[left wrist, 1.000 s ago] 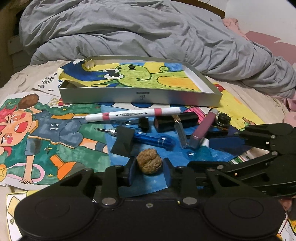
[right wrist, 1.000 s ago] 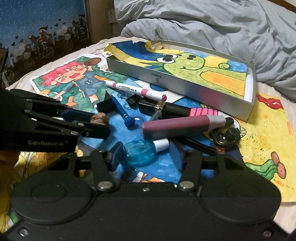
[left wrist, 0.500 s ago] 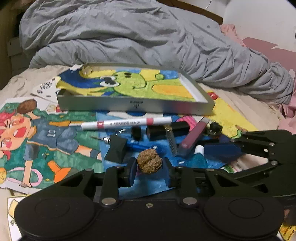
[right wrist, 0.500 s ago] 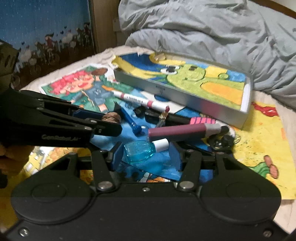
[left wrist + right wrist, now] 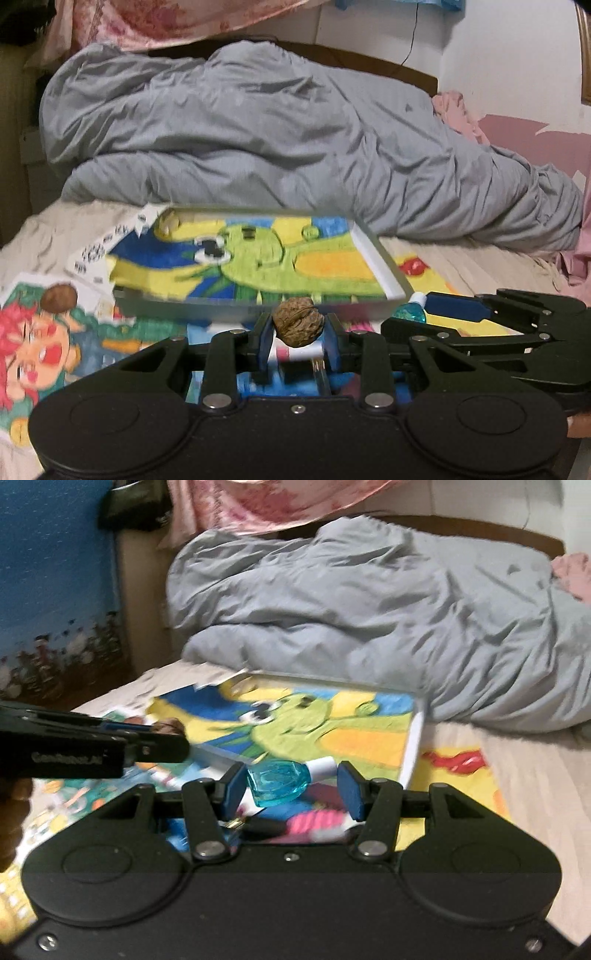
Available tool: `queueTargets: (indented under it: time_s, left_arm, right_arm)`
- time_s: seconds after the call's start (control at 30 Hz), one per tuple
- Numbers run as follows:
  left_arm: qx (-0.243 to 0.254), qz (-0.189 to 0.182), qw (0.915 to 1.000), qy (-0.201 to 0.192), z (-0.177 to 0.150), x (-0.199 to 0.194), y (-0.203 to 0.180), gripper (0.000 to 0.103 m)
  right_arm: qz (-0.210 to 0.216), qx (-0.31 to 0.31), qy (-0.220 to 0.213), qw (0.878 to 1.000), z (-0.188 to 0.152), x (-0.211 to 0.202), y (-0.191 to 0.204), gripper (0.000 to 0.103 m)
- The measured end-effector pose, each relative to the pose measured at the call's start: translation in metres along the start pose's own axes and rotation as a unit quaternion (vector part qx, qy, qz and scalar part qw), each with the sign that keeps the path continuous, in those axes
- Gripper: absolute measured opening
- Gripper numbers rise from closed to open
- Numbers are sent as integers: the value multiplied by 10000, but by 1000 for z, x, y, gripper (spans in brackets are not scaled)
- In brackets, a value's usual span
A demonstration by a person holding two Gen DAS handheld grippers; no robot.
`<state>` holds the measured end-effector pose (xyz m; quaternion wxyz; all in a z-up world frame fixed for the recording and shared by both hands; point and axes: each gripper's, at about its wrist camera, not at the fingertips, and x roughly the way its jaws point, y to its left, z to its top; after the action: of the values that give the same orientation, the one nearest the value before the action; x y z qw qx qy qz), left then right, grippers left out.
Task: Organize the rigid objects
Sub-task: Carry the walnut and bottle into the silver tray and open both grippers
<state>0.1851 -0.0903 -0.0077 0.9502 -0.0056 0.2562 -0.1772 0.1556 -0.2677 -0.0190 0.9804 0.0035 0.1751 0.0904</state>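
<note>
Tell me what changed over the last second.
Both grippers rose off the cluttered drawings toward the shallow silver tray: the left gripper carrying the brown walnut, the right gripper the small turquoise bottle. Both grips stayed the same; the tray and grey duvet did not move.

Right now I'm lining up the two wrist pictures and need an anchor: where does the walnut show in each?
Left wrist view: the walnut sits low in the centre, clamped in the left gripper.
Right wrist view: the walnut is at the left edge, mid-height, at the tip of the left gripper, mostly hidden.
Shared landmark: the shallow silver tray lined with the green cartoon drawing, behind the walnut in both.
</note>
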Motion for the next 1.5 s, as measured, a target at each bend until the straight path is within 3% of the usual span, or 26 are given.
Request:
queueTargets:
  time_s: [0.33,0.63,1.23,1.33,1.5]
  left_arm:
    - [-344,-55,9994,-69,35,75,12,32]
    - [-720,5,9972,216,41,145,23,32]
    - [-664,36,9946,795,29,178,25,32]
    - [-709,39,9937,865,27,179,26,32]
    - [-847,45,9929,838,29,172,30,40]
  right_arm:
    - [-337,273,-156,9989,5,61,-32,45]
    - [-409,327,209,9984,-13,91,-43,45]
    - [-412,186,521,9976,-9,116,-40,47]
    - [-390,158,527,9977,-9,115,-39,53]
    - [-437,95,421,9981,-4,107,-38,79]
